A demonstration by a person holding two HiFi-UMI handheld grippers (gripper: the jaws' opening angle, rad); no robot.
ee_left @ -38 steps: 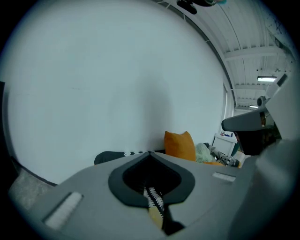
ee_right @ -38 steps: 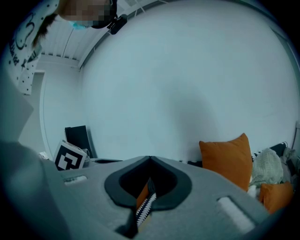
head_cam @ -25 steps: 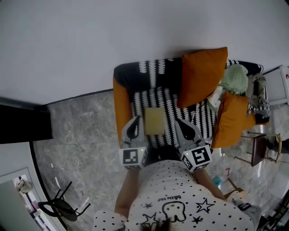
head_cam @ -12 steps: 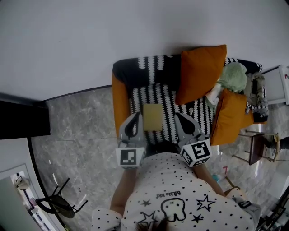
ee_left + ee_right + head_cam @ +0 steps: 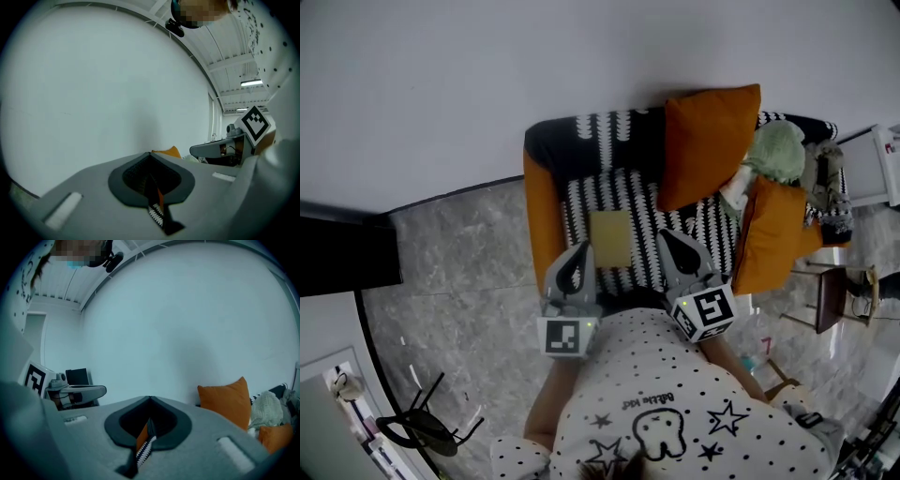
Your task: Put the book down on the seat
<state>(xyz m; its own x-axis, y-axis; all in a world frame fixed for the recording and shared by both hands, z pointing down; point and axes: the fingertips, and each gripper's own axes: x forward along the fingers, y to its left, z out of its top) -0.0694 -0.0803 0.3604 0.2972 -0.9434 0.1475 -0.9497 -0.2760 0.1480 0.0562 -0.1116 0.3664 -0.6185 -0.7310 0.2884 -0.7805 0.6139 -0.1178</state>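
The right tongs fill the lower frame, grey jaws pressed together with nothing gripped. Through their slit shows a sliver of orange and black-and-white zigzag fabric. Behind is a white wall. At right, a large orange cushion, a pale green plush and a smaller orange cushion. At left, the left tongs.

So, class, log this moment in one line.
book: flat on seat | left gripper: shut, empty | right gripper: shut, empty
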